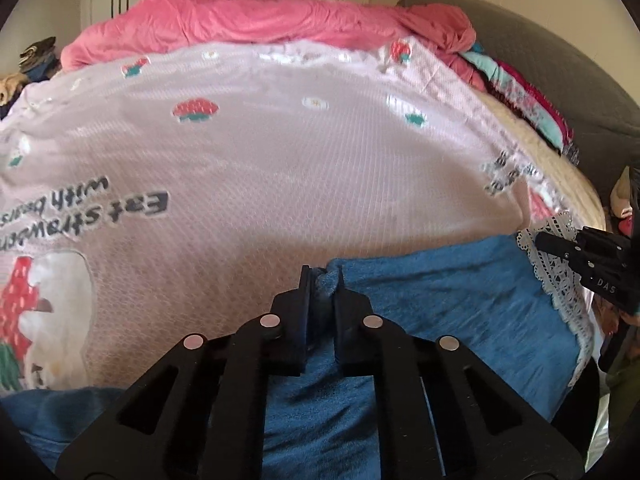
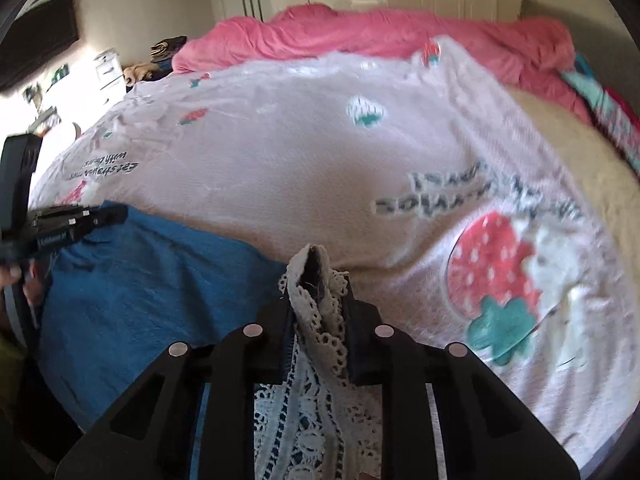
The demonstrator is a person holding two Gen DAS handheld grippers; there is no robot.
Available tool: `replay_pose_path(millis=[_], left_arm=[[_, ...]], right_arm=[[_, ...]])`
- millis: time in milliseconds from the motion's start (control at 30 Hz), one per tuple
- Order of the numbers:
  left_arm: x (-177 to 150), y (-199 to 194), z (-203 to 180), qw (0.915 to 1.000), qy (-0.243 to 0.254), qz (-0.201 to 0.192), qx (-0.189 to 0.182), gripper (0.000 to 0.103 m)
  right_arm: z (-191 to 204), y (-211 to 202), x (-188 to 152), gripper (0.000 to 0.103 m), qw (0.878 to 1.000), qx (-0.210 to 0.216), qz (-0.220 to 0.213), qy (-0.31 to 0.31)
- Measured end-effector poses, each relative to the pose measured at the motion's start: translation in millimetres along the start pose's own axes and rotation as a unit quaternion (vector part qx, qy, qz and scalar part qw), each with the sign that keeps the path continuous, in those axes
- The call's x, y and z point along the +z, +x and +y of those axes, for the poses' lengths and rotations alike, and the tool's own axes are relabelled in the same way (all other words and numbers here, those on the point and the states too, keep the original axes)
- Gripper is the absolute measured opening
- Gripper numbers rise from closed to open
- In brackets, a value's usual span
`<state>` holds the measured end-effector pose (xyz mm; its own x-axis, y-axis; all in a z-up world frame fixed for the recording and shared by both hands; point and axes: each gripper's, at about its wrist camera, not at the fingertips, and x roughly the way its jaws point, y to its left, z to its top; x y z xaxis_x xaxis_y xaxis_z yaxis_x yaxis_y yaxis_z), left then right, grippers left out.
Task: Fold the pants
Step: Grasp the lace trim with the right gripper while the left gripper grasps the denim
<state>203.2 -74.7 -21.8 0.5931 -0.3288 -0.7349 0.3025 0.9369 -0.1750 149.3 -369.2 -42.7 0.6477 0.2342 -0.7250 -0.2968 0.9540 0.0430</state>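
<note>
Pants (image 1: 440, 300) on strawberry blanket (image 1: 280, 168) | pink duvet (image 1: 260, 20) behind | both grippers clamped

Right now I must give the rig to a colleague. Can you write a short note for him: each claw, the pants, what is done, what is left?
Left claw: shut on the plain blue edge of the pants.
Right claw: shut on the white lace trim at the pants' other end.
Pants: stretched between both claws, at the near edge of the bed, on the pale strawberry blanket.
Done: both ends gripped.
Left: no finished fold is visible yet; fold and lay them flat.
</note>
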Motion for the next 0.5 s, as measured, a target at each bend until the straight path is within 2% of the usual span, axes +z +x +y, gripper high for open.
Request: replay_pose_path(millis=[133,267,367,400,500], left_arm=[[5,-11,0,0.9996,-0.001,-0.026,0.006,0.003],[9,-6,0,0.999,0.001,-0.036,0.028,0.003],[13,-2,1,0.9971,0.009,-0.054,0.054,0.003],[12,2,1,0.995,0.017,-0.064,0.075,0.002],[8,15,10,0.9961,0.008,-0.041,0.078,0.002]], right_arm=[[1,-9,21,0.018,0.999,-0.017,-0.026,-0.018],[-5,4,41,0.018,0.999,-0.019,-0.021,-0.026],[-8,32,50,0.018,0.999,-0.032,0.011,-0.043],[-9,47,49,0.018,0.998,-0.035,0.033,-0.045],[-14,76,36,0.019,0.996,-0.04,0.069,-0.039]])
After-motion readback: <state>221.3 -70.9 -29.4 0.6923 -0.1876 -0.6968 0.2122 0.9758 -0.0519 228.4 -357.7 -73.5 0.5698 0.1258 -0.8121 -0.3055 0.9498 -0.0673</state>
